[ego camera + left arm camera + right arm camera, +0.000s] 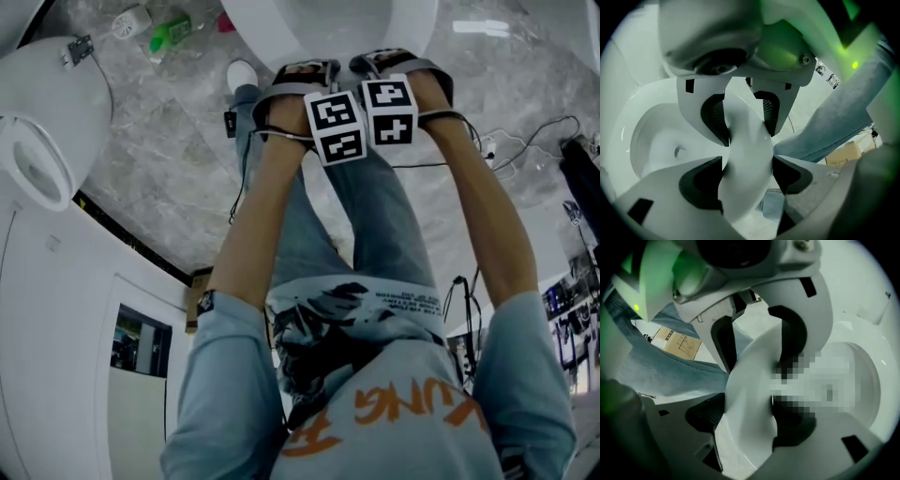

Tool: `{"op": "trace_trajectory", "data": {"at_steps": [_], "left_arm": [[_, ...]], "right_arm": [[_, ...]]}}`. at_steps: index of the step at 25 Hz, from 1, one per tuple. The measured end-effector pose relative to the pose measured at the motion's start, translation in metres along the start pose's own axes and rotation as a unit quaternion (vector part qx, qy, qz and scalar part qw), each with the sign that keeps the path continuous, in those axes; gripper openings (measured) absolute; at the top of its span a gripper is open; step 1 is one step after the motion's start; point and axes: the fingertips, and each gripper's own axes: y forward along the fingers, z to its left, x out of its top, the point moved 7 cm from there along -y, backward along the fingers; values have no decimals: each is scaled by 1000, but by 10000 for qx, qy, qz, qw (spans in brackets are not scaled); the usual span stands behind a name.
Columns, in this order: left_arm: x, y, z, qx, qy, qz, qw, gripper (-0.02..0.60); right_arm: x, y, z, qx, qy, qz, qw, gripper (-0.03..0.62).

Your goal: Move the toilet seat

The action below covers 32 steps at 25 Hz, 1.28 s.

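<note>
The white toilet seat (pixel 267 36) shows at the top of the head view, and both grippers reach its front rim side by side. In the left gripper view, my left gripper (pixel 747 140) is shut on the seat's rim (pixel 745 187), which runs upright between the dark pads (pixel 701 183). My right gripper (pixel 750 390) is likewise shut on the seat's rim (pixel 747 437). The toilet bowl (pixel 656 140) lies beyond the left jaws and the bowl (pixel 869 380) lies beyond the right jaws. In the head view the left gripper (pixel 302 77) and right gripper (pixel 401 66) touch at their marker cubes.
A second white toilet (pixel 42 141) stands at the left. A green bottle (pixel 171 32) and a white bottle (pixel 131 19) lie on the marble floor. The person's jeans legs (pixel 375 216) stand below the grippers. Cables (pixel 525 141) trail right. Cardboard boxes (pixel 677 343) sit behind.
</note>
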Motion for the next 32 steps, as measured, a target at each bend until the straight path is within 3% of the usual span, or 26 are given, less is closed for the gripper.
{"op": "trace_trajectory", "data": {"at_steps": [5,8,12,19,23,27,32], "left_arm": [[3,-16,-6,154,35,-100,9998,321],[4,-32,-11,294,435,-90,9986,321],[7,-53,-21,593,889,225,9940,321],[19,-107,-25,955,776,46,9924,302],[24,-138,-27,1408,884,-41,9861,262],[32,-166,-33,1319,971,16,9865,242],[43,-203,-29,1482,1221,-84,9814,202]], "right_arm": [[1,-18,6,16,15,-212,9998,314],[4,-37,9,106,84,-396,9991,311],[10,-67,17,175,116,-616,9979,302],[17,-122,23,37,116,-947,9954,276],[27,-157,28,-418,-123,-794,9959,245],[34,-185,42,-772,-147,-819,9935,210],[36,-221,45,-1202,-68,-891,9887,193]]}}
